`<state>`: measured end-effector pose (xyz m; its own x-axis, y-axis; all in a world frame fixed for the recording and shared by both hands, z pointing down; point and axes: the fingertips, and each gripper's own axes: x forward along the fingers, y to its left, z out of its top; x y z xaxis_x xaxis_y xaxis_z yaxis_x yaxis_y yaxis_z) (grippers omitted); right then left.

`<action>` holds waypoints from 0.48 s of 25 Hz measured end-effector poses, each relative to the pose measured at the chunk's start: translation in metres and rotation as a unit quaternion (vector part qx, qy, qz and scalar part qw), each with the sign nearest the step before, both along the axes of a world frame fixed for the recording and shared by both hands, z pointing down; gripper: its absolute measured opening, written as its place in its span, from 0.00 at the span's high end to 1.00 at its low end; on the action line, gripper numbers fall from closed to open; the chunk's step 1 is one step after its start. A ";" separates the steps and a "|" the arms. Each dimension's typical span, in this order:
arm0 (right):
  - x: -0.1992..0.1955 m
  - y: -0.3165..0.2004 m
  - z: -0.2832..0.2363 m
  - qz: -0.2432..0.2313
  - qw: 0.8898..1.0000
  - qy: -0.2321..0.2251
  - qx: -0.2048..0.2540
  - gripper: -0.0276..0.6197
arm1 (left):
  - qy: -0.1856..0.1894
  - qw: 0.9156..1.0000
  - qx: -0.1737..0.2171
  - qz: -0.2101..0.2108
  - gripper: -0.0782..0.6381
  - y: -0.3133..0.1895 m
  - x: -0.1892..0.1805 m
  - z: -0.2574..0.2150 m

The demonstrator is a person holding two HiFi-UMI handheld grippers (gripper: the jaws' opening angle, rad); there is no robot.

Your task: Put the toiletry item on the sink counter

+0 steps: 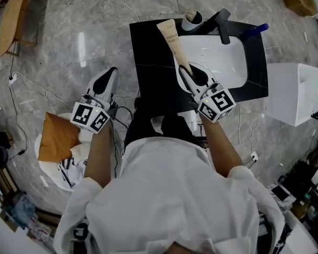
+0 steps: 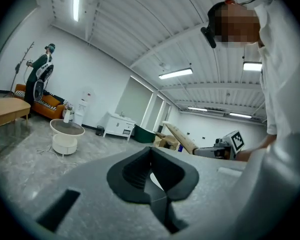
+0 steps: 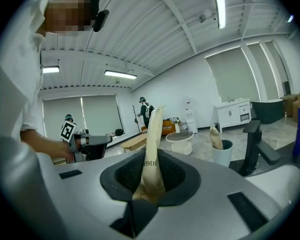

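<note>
A beige toiletry tube [image 1: 172,38] points away from me over the left part of the black sink counter [image 1: 148,67]. My right gripper [image 1: 186,70] is shut on its near end. In the right gripper view the tube [image 3: 152,149] stands up from between the jaws of the right gripper [image 3: 146,186]. My left gripper [image 1: 110,72] hangs left of the counter above the floor, shut with nothing in it. Its dark pads meet in the left gripper view, where the left gripper [image 2: 151,176] faces the room and the tube [image 2: 182,138] shows far off.
The counter holds a white basin [image 1: 217,62], a black faucet [image 1: 222,25], a blue item [image 1: 254,32] and a cup [image 1: 192,20] with a tube in it. A white box [image 1: 294,91] stands to the right. A round table [image 1: 55,136] with an orange cushion sits lower left.
</note>
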<state>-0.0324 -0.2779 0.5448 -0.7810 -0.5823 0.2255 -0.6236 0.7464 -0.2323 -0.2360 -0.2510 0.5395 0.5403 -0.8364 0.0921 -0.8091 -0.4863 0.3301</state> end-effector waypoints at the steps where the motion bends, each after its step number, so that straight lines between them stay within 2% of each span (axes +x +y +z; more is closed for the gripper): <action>1: -0.002 -0.001 0.009 0.001 1.000 0.006 -0.008 0.86 | -0.001 1.000 -0.003 0.007 0.87 -0.006 0.000 0.005; 6: -0.014 -0.008 0.056 -0.015 0.998 0.051 -0.043 0.86 | 0.002 1.000 -0.024 0.019 0.87 -0.026 -0.002 0.031; 12: -0.022 -0.007 0.121 -0.062 0.987 0.123 -0.084 0.86 | 0.009 0.998 -0.054 0.034 0.87 -0.028 0.008 0.066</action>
